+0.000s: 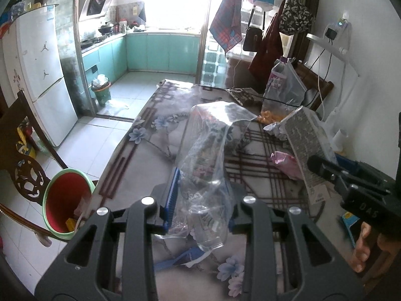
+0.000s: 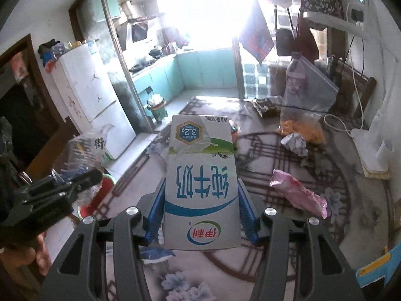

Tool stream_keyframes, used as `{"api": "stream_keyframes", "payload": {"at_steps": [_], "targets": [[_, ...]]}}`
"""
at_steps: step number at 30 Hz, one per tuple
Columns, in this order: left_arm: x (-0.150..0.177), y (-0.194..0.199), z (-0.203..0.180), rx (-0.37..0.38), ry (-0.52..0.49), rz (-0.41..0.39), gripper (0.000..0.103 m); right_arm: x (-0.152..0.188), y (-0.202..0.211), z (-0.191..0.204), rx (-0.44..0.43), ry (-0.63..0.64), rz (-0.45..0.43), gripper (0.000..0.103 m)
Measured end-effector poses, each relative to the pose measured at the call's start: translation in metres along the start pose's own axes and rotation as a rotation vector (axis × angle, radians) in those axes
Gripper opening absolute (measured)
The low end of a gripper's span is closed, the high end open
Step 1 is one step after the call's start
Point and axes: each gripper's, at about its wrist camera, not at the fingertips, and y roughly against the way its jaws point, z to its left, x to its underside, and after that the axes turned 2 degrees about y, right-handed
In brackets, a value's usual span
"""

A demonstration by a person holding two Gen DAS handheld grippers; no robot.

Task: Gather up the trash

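My left gripper (image 1: 203, 185) is shut on a crumpled clear plastic bag (image 1: 210, 150), which hangs above the flower-patterned table (image 1: 140, 175). My right gripper (image 2: 200, 188) is shut on a white milk carton (image 2: 200, 188), held upside down above the table; its grey side (image 1: 305, 145) shows in the left wrist view. A pink wrapper (image 2: 298, 195) and a crumpled silver wad (image 2: 294, 143) lie on the table to the right. A torn blue scrap (image 2: 155, 253) lies under the grippers. A red bin with a green rim (image 1: 66, 200) stands on the floor left of the table.
A clear bag with a bottle and orange snacks (image 1: 283, 85) stands at the table's far right. A dark wooden chair (image 1: 27, 175) is beside the red bin. A white fridge (image 1: 42, 75) and a second, full bin (image 1: 101, 89) are further back. Cables run along the right wall.
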Motion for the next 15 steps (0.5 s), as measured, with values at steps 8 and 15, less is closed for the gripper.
{"api": "stream_keyframes", "payload": {"at_steps": [8, 15], "targets": [[-0.001, 0.004, 0.005, -0.004, 0.003, -0.009, 0.031, 0.001, 0.004, 0.007, -0.023, 0.006, -0.012, 0.051], [0.001, 0.003, 0.015, -0.022, 0.017, 0.003, 0.031, 0.002, -0.003, 0.017, -0.057, 0.009, 0.005, 0.051]]}}
